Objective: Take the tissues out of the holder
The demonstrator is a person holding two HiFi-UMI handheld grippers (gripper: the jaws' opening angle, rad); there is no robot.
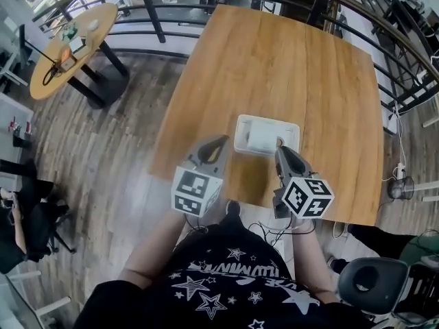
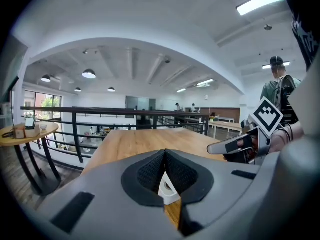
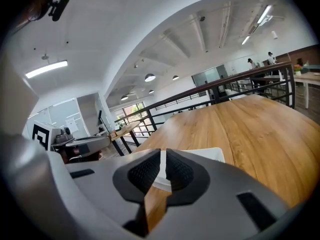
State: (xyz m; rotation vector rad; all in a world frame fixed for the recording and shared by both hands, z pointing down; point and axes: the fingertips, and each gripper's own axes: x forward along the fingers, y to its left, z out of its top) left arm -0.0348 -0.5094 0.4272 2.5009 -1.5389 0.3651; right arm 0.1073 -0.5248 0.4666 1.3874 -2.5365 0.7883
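Left tool (image 1: 221,141) and right tool (image 1: 280,149) are hovering with jaws pressed together, gripping nothing, just beside the tissues (image 1: 260,140), which are sitting in the holder (image 1: 243,123) near the tabletop's (image 1: 288,67) front edge. Pulling the tissues while nothing is pinning the holder is likely risking dragging it off that edge.

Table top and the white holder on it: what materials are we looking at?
Table: wood or wood-look laminate with a satin finish; plank seams and grain lines show. Holder: probably moulded plastic, going by the smooth white surface, rounded corners and soft sheen; ceramic can't be ruled out. Tissues inside: soft white paper, apparently rolled.
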